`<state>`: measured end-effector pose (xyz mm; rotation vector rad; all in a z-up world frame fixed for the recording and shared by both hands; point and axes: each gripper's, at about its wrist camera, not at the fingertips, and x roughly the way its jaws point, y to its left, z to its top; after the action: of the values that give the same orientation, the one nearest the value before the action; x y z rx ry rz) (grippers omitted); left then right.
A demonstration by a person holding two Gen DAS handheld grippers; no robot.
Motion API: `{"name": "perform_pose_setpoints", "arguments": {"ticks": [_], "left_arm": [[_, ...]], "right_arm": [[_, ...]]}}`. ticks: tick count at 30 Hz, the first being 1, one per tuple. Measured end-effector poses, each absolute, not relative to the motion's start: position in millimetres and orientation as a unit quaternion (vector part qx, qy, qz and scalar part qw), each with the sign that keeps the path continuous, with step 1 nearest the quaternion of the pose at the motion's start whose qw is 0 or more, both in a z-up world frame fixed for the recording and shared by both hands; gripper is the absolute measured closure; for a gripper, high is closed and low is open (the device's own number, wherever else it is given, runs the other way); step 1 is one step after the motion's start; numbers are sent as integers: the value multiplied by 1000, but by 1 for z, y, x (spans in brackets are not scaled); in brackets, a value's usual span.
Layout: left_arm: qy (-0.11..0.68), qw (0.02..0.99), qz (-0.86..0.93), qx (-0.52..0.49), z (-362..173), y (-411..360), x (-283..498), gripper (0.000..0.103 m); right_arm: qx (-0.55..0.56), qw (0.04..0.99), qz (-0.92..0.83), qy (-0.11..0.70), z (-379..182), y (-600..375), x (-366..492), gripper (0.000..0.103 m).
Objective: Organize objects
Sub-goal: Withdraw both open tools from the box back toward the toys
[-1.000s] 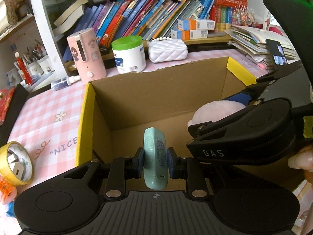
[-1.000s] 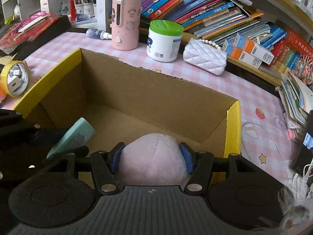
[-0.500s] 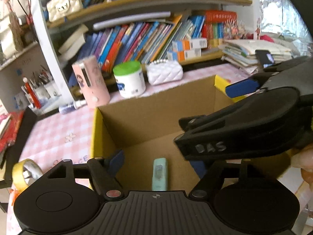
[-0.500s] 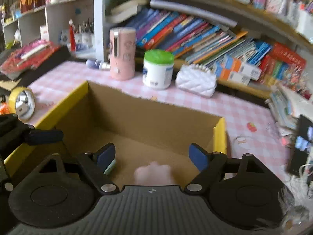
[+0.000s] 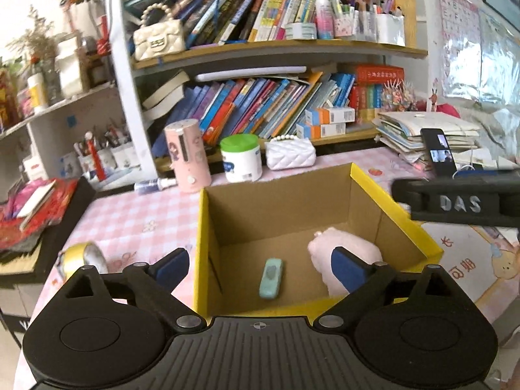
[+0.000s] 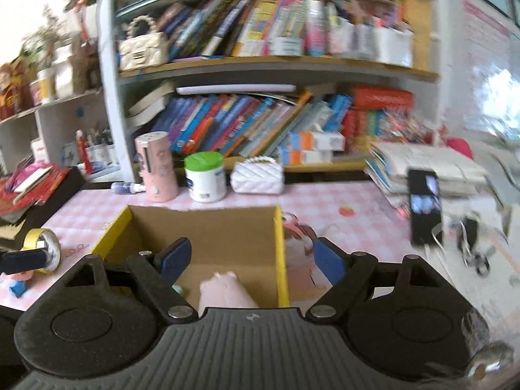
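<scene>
An open cardboard box [image 5: 357, 175] with yellow rims stands on the pink checked table. On its floor lie a small mint-green device [image 5: 271, 278] and a pink plush [image 5: 344, 253]. My left gripper [image 5: 260, 263] is open and empty, raised above the box's near edge. My right gripper [image 6: 252, 258] is open and empty above the same box [image 6: 279, 227]; the pink plush [image 6: 224, 292] shows below it, and a corner of the mint device [image 6: 178, 290] is just visible. The right gripper's body shows at the right of the left wrist view [image 5: 461, 203].
Behind the box stand a pink cylinder [image 5: 187, 156], a white jar with a green lid [image 5: 241, 157] and a white quilted purse [image 5: 290, 152]. A yellow tape roll [image 5: 83, 258] lies left. A phone [image 6: 422, 206] and stacked papers sit right. Bookshelves fill the back.
Both grippers opened and dropped their loads into the box: the mint device from the left, the pink plush from the right. Both grippers then rose and pulled back.
</scene>
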<state>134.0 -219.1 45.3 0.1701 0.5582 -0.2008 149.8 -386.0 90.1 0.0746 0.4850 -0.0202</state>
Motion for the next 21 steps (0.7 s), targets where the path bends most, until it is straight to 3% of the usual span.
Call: {"name": "perform_pose_setpoints", "arguments": {"ticks": [11,21], "left_arm": [[314,943,-97,53,18,-188,93,7],[326,939,-85,62,1,-144,55,7]], "right_arm": [[21,949,-63,307,39,-365,76,22],[18,933,-66,352,28,-321,45,21]]}}
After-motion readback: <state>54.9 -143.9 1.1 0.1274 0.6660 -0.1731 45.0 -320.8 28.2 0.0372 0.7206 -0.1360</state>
